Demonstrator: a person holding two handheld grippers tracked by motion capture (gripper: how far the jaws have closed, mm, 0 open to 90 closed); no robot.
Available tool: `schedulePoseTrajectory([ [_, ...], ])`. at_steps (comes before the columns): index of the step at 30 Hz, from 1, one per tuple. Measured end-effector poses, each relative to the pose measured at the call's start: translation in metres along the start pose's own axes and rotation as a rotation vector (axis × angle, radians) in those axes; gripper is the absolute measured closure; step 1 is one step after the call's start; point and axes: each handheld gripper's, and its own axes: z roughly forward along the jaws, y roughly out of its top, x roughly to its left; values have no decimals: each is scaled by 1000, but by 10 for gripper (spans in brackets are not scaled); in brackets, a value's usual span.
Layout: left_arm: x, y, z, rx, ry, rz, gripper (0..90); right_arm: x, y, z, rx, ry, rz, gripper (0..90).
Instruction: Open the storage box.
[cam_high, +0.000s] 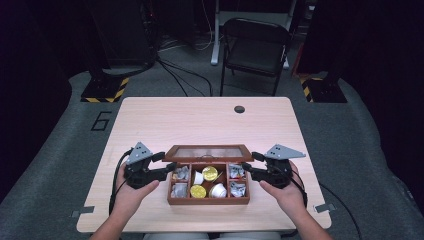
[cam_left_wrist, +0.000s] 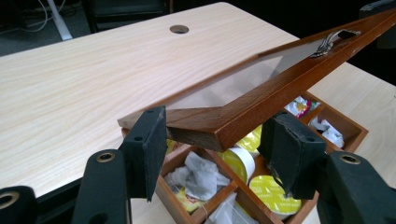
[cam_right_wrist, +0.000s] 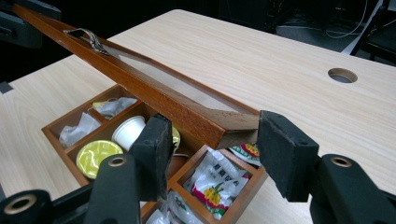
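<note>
Two claws raise the box's glass lid (cam_high: 209, 151): left claw (cam_high: 167, 168) grips its corner, right claw (cam_high: 248, 170) straddles the opposite corner, contact unclear. Next: swing it fully back.

The raised lid (cam_high: 208, 151) blocks the box (cam_high: 208, 199) from the far side; the near side and the far table (cam_high: 200, 120) lie open.

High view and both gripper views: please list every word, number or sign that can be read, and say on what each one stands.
"6": painted dark on the grey floor mat, left of the table.
Print on the tea sachets in the wooden box: too blurred to read.
Yellow capsule lids: nothing legible.
</note>
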Motion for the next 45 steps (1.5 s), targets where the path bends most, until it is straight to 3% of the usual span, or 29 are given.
schedulePoseTrajectory([
  [4, 3, 4, 1, -12, -2, -8, 415, -3, 4, 2, -6, -3, 2, 457],
  [10, 8, 14, 4, -38, 10, -6, 422, -10, 8, 8, -3, -46, -5, 476],
  [22, 12, 20, 6, -52, 10, -12, 424, -22, 12, 10, -14, -56, 27, 578],
  [30, 13, 21, 7, -63, 16, -14, 428, -24, 16, 13, -15, -35, 4, 666],
  [36, 15, 15, 14, -55, 35, -16, 424, -25, 19, 14, -21, -39, 9, 665],
  [45, 18, 11, 30, -56, 84, -53, 403, -28, 24, 18, -41, -55, 31, 666],
])
